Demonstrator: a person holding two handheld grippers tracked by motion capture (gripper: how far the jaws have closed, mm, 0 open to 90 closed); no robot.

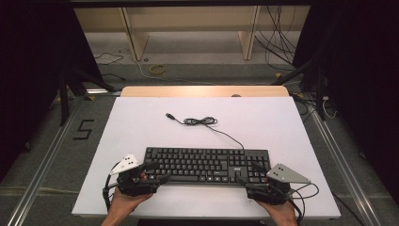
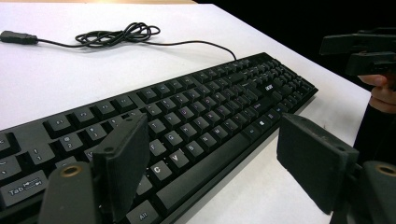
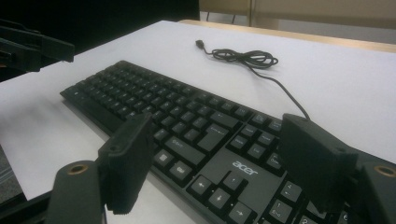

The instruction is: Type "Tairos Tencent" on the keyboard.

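Observation:
A black keyboard (image 1: 207, 165) lies flat on the white tabletop (image 1: 141, 122), its cable (image 1: 202, 121) coiled loosely behind it and ending in a USB plug. My left gripper (image 1: 157, 173) is at the keyboard's left end, jaws open and spread over the front edge; the left gripper view shows the keys (image 2: 201, 107) between the jaws of that gripper (image 2: 217, 158), with nothing gripped. My right gripper (image 1: 249, 174) stands open at the right end, over the arrow keys and number pad (image 3: 233, 182). Its jaws (image 3: 219, 163) hold nothing.
A wooden strip (image 1: 202, 91) runs along the table's far edge, with shelving and loose cables on the floor beyond. Black stands flank the table at left and right. Bare white surface lies behind and beside the keyboard.

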